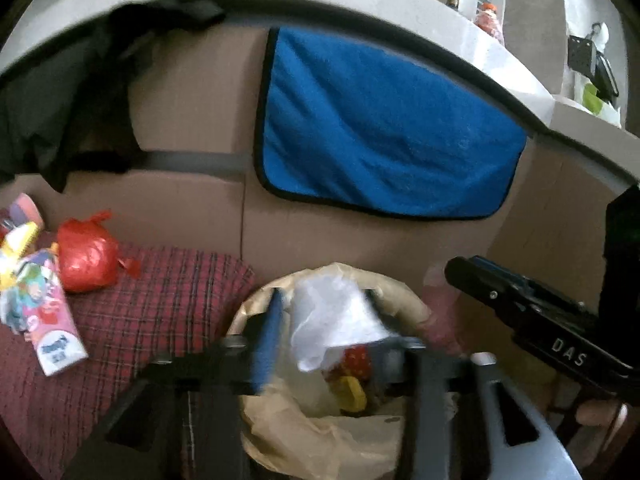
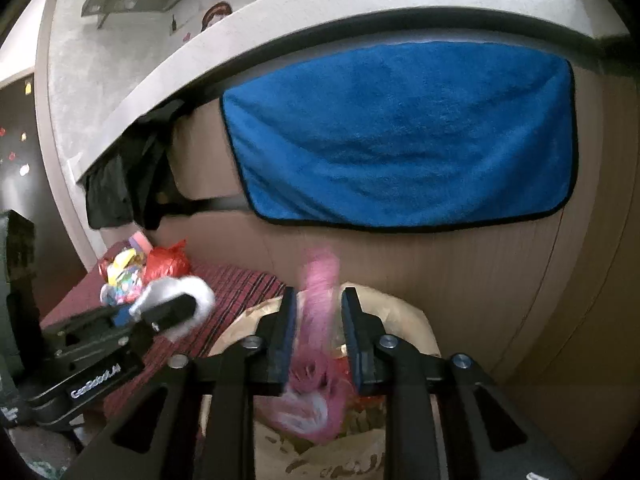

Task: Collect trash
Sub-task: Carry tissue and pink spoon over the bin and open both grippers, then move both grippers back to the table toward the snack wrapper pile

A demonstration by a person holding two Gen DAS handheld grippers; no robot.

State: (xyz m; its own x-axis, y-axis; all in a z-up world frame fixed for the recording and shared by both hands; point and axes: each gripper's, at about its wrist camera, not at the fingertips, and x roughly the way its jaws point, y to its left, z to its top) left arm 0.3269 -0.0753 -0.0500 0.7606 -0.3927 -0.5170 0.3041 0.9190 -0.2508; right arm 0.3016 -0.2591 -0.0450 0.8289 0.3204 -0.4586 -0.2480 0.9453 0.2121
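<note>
A bin lined with a tan bag (image 1: 280,432) sits below both grippers, with red and yellow trash (image 1: 352,376) inside. My left gripper (image 1: 326,320) holds a crumpled white tissue (image 1: 332,320) between its fingers over the bin. In the right wrist view the left gripper (image 2: 176,308) shows with the white tissue (image 2: 192,292). My right gripper (image 2: 319,332) is over the bin rim (image 2: 400,312), its fingers apart around a blurred pink plastic bag (image 2: 316,360). A red knotted bag (image 1: 86,256) and a pink carton (image 1: 48,320) lie on the plaid cloth.
A red plaid cloth (image 1: 140,320) covers the surface left of the bin. A blue towel (image 1: 380,128) hangs on the brown panel behind. Dark clothes (image 1: 60,112) hang at the upper left. A grey ledge (image 1: 500,64) runs above.
</note>
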